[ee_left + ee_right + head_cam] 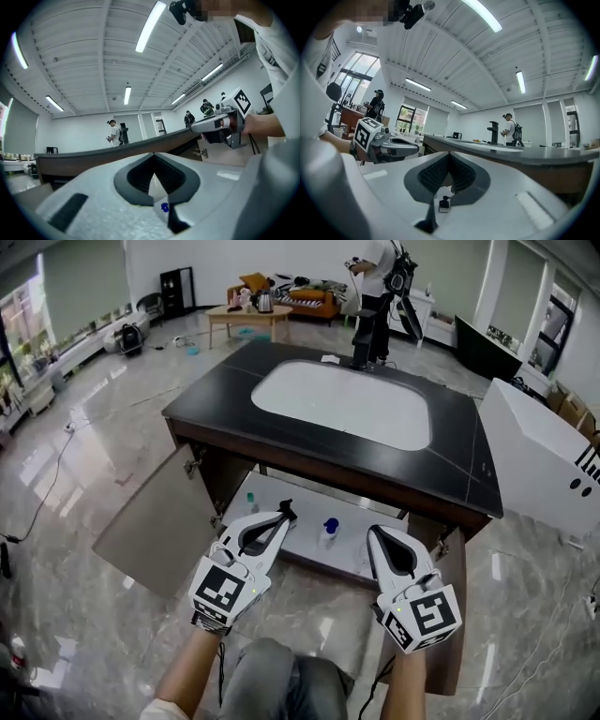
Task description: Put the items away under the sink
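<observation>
A black-topped sink cabinet [281, 427] stands before me with both doors open. On its white bottom shelf [295, 542] stand a small green-capped bottle [251, 502] and a blue-capped bottle [329, 529]. My left gripper [284, 514] is shut and empty, its tip at the shelf's front, left of the blue-capped bottle. My right gripper [373, 532] hangs just right of that bottle, its jaws together and empty. In the left gripper view the pads [161, 174] meet, and the blue cap [164, 206] shows below them. A small black-capped item [444, 202] shows under the closed pads [440, 172] in the right gripper view.
The left cabinet door [155, 531] swings wide over the floor; the right door [452, 634] stands by my right hand. A white sink basin [347, 404] fills the counter. A white box [539, 465] sits at the right. A person [375, 296] stands behind the cabinet.
</observation>
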The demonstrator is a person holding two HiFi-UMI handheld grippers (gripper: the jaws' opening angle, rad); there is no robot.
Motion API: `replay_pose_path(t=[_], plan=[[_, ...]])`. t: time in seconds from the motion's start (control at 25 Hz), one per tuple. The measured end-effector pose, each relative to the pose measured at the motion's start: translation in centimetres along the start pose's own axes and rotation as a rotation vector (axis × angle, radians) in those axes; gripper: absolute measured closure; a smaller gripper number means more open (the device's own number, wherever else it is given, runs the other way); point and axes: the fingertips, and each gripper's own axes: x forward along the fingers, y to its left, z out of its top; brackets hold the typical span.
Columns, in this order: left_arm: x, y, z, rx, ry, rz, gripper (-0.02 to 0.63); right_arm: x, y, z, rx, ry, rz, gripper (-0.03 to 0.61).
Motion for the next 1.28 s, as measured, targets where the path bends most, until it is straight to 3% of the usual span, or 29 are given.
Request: replay_pose_path(t=[0.12,0.28,0.6,0.76,1.04,1.28], plan=[[0.8,2.6,4.8,0.024,-0.001,0.001,0.614,1.0,-1.8,4.9,0.037,0.0,-0.012,0.572],[1.0,6.0,11.7,-0.017,0.039,0.03,0.614,1.4,-3.4,12.0,0.031,0.055,-0.01,0.572],[-0.7,8.3,32.1,0.005,0.045,0.043,0.614,-1.4,-5.1,32.8,-0.004,0.074,-0.013,0.572],[-2.3,8.3,40.5,0.018,0.034,0.048,0.614,-3.8,-5.3,41.0,0.001,0.063,-0.027,0.572],[-5.2,5.6,49.3,0.027,0.02,0.053,0.614,-8.6,-3.8,49.8,-0.009,0.048,-0.021,0.572],[-7.7,2.0,53.4,0.058,0.001,0.06,0.614,-12.7,-1.7,52.6,-0.06,0.064,0.002,0.572]])
